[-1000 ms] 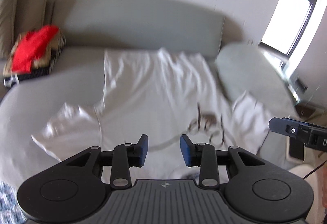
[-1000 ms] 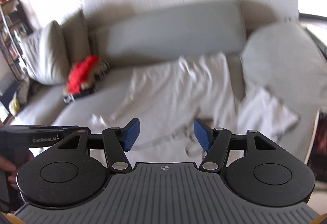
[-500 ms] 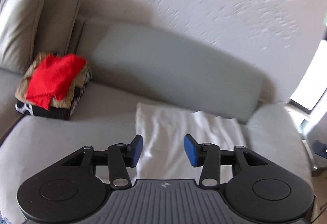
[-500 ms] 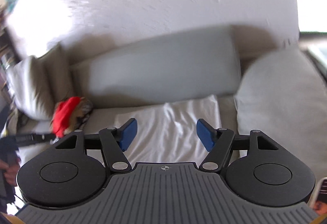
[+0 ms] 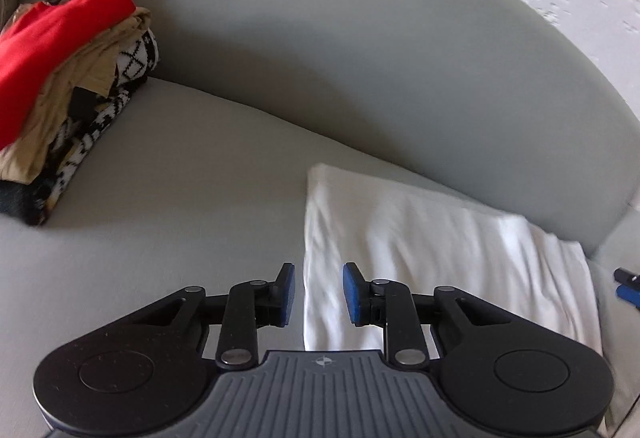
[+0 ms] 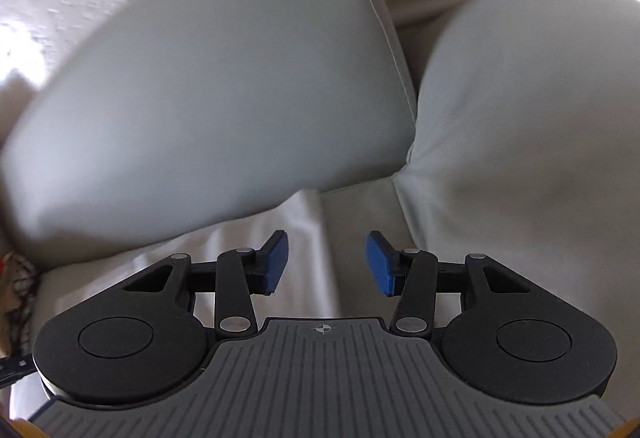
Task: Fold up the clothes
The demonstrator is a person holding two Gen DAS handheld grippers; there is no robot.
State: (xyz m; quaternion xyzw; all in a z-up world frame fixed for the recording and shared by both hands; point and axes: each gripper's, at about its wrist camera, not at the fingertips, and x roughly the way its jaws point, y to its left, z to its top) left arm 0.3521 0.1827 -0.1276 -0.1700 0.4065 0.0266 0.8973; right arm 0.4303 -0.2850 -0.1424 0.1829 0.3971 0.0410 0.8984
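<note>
Left wrist view
- Left gripper (image 5: 318,294): lower centre of the frame; jaws stand narrowly apart with nothing between them, poised over the near left edge of the white garment.
- White garment (image 5: 432,254): lower right of the frame, lying flat on the sofa seat (image 5: 180,222) with a straight left edge and a squared far corner close to the back cushion (image 5: 360,58); wrinkled, and its near part is hidden under the gripper.
- Pile of clothes (image 5: 60,78): left edge of the frame, a red piece on top of tan and black-and-white pieces, well apart from the white garment.

Right wrist view
- Right gripper (image 6: 326,264): lower centre; jaws wide apart and empty, aimed at the far right corner of the white garment (image 6: 280,226) where it meets the bare seat.
- Armrest cushion (image 6: 520,118): right half of the frame, just beside that corner.

Progress
- Settled: a stacked pile lies aside; the white garment lies spread with neat far edges, held by neither gripper.
- Open: whether its near half is already folded cannot be told, so the scene suits either a garment laid out for folding or one between folds.
</note>
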